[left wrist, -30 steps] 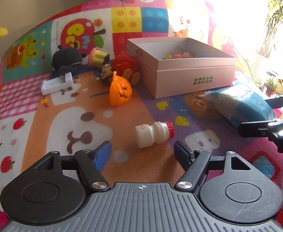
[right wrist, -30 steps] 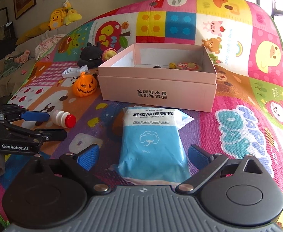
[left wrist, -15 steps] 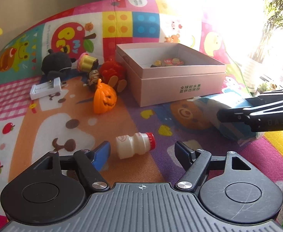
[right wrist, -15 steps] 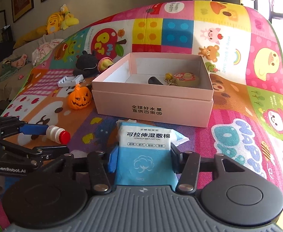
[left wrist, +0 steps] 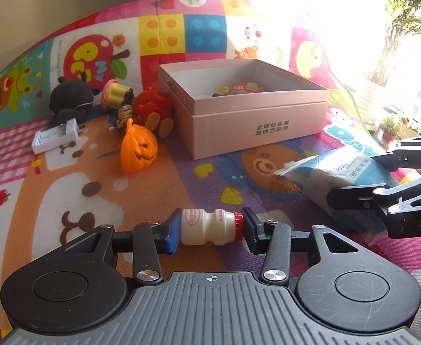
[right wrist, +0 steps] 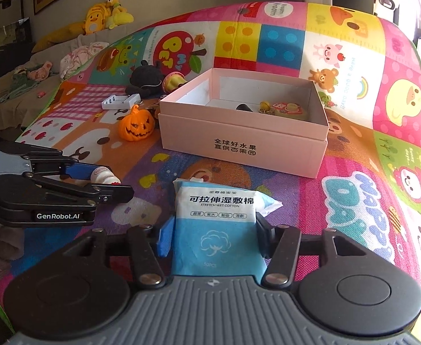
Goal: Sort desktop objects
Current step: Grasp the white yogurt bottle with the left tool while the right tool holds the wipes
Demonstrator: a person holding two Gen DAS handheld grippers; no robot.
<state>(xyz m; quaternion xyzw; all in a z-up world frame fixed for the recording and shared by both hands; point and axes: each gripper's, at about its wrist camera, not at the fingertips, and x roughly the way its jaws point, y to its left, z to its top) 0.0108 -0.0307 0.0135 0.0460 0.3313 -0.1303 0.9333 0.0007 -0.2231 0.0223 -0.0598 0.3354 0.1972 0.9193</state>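
Both my grippers have just closed: my left gripper now pinches the little bottle end to end, my right gripper squeezes the blue packet, near the mat's front edge.

I am seeing the cartoon play mat carrying a pink box, pumpkin toy and white charger.

Beyond the right gripper, small items in the pink box too tiny to identify; wipes pack near end hidden under gripper body.
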